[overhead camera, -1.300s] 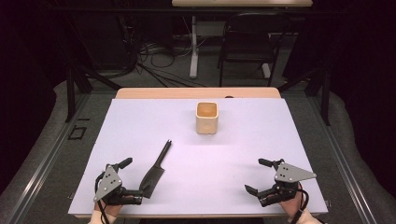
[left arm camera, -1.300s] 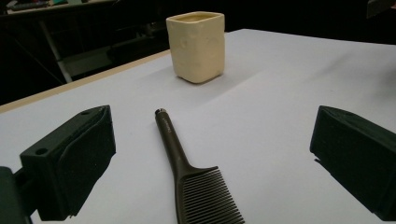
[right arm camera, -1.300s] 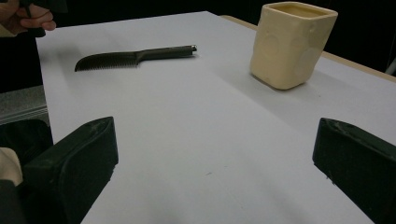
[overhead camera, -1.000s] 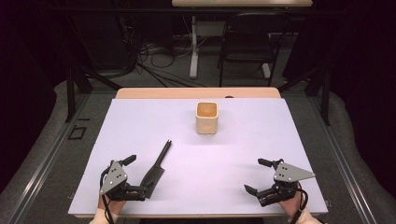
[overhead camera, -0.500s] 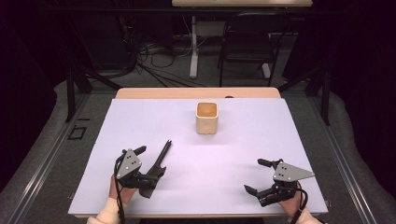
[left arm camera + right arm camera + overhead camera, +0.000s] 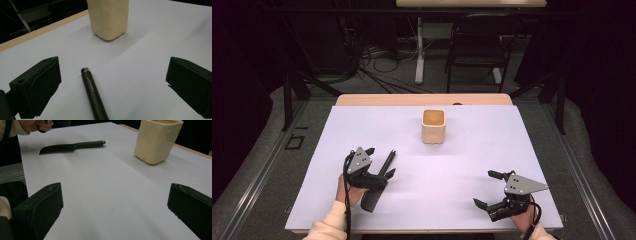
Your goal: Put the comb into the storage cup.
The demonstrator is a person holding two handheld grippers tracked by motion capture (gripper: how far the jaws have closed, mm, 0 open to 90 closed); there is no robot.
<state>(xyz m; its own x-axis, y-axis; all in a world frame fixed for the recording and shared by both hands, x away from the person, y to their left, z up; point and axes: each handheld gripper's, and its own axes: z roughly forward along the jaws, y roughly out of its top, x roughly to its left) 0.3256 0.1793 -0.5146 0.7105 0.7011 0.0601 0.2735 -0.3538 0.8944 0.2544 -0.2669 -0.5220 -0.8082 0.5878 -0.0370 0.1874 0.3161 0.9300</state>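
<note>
A black comb [image 6: 378, 182] lies on the white table sheet [image 6: 492, 145] at the near left, its handle pointing toward the far side. My left gripper [image 6: 380, 161] hovers over it, open, with the handle [image 6: 93, 96] lying between its two spread jaws and touching neither. A cream square cup [image 6: 433, 126] stands upright past the table's middle; in the left gripper view this cup [image 6: 108, 18] is straight beyond the handle's end. My right gripper [image 6: 482, 188] rests open at the near right with nothing in it. Its view takes in the comb [image 6: 72, 147] and the cup [image 6: 157, 141].
A wooden strip [image 6: 422, 99] borders the sheet's far edge. Behind the table are a chair [image 6: 474, 47], cables and stand legs on a dark floor. The person's left hand [image 6: 37, 125] appears at the top left of the right gripper view.
My left gripper has moved forward and to the right from the near left corner, ending over the comb with its jaws either side of the handle. The right gripper, comb and cup stayed put.
</note>
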